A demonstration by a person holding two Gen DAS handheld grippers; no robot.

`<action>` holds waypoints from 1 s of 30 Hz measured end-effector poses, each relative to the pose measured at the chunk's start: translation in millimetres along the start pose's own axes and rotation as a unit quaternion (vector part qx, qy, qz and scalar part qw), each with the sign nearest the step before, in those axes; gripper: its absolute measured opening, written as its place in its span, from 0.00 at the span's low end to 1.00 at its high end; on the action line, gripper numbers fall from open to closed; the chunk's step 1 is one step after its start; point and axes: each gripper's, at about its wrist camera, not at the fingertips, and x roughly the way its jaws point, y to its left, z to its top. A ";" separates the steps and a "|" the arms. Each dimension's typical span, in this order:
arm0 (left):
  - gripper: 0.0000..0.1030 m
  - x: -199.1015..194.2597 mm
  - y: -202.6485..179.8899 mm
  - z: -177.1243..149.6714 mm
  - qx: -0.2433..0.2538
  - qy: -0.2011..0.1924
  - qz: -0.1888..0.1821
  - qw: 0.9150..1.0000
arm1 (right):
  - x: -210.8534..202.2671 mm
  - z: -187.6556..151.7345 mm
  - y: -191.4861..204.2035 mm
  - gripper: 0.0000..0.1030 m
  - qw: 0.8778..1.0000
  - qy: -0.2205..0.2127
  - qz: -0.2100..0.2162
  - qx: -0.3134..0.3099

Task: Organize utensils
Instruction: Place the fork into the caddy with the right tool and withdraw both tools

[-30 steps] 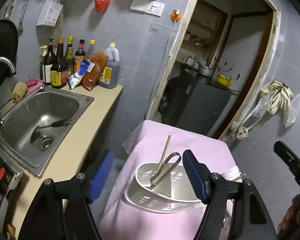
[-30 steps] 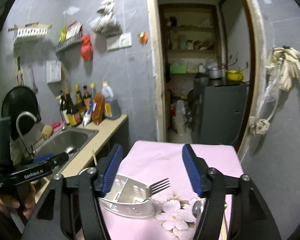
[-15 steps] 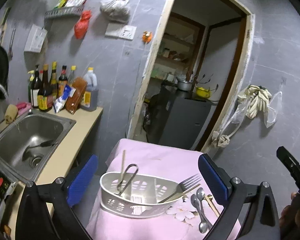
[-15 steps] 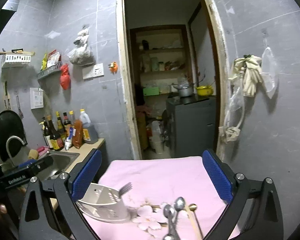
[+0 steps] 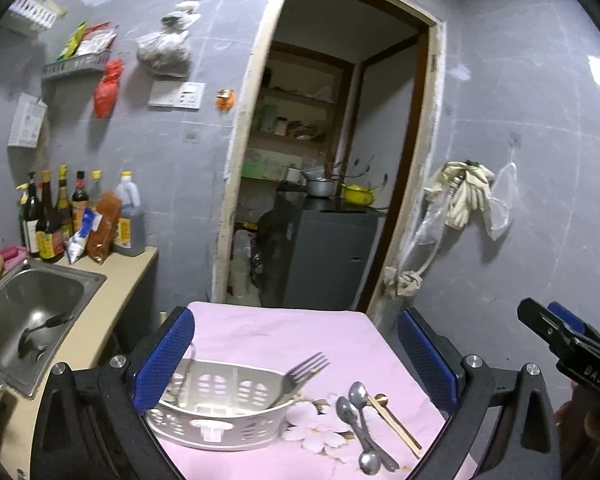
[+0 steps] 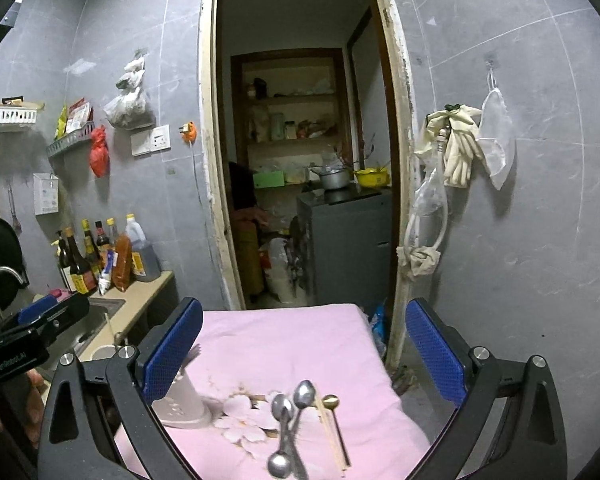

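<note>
A white perforated basket sits on the pink-clothed table. A fork leans out of its right end, and metal tongs show partly behind my left finger. Right of the basket lie three steel spoons, a gold spoon and wooden chopsticks. My left gripper is open and holds nothing, back from the basket. My right gripper is also open and holds nothing, above the spoons, gold spoon, chopsticks and basket.
A counter with a steel sink and several sauce bottles runs along the left. Behind the table, a doorway opens onto a grey cabinet. Gloves and a bag hang on the right wall. The other gripper shows at the right edge.
Both grippers' jaws have spread much wider. Both have drawn back from the basket and lifted a little, bringing the spoons and chopsticks into view. The left view has swung to the right.
</note>
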 end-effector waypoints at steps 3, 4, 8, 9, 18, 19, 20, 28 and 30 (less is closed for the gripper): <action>0.99 3.1 -14.9 -3.7 0.004 -0.001 -0.006 1.000 | 1.6 -1.3 -9.8 0.97 1.000 0.008 -0.003 -0.003; 0.99 3.9 -19.7 -5.3 0.004 0.000 -0.007 1.000 | 2.0 -1.9 -12.8 0.97 1.000 0.009 -0.004 -0.005; 0.99 8.5 -34.5 -12.5 0.005 0.005 -0.003 1.000 | 6.8 -5.1 -27.0 0.97 1.000 0.010 -0.010 -0.016; 0.99 9.5 -37.8 -14.3 0.006 0.006 -0.001 1.000 | 7.6 -6.8 -30.7 0.97 1.000 0.011 -0.010 -0.018; 0.99 24.2 -63.7 -36.3 0.010 0.043 0.024 0.999 | 34.8 -23.9 -70.7 0.97 0.998 0.058 0.002 -0.008; 0.99 25.4 -66.1 -39.2 0.010 0.048 0.027 0.998 | 39.5 -26.4 -75.9 0.97 0.998 0.063 0.004 -0.005; 0.99 26.8 -68.1 -42.6 0.009 0.053 0.031 0.998 | 43.4 -28.6 -79.2 0.97 0.998 0.066 0.006 -0.003; 0.99 45.9 -80.6 -69.1 -0.005 0.086 0.058 0.995 | 81.0 -54.1 -103.8 0.97 0.994 0.109 0.030 0.001; 0.99 53.6 -83.3 -76.9 -0.010 0.098 0.066 0.993 | 91.9 -63.8 -109.3 0.97 0.992 0.122 0.034 0.001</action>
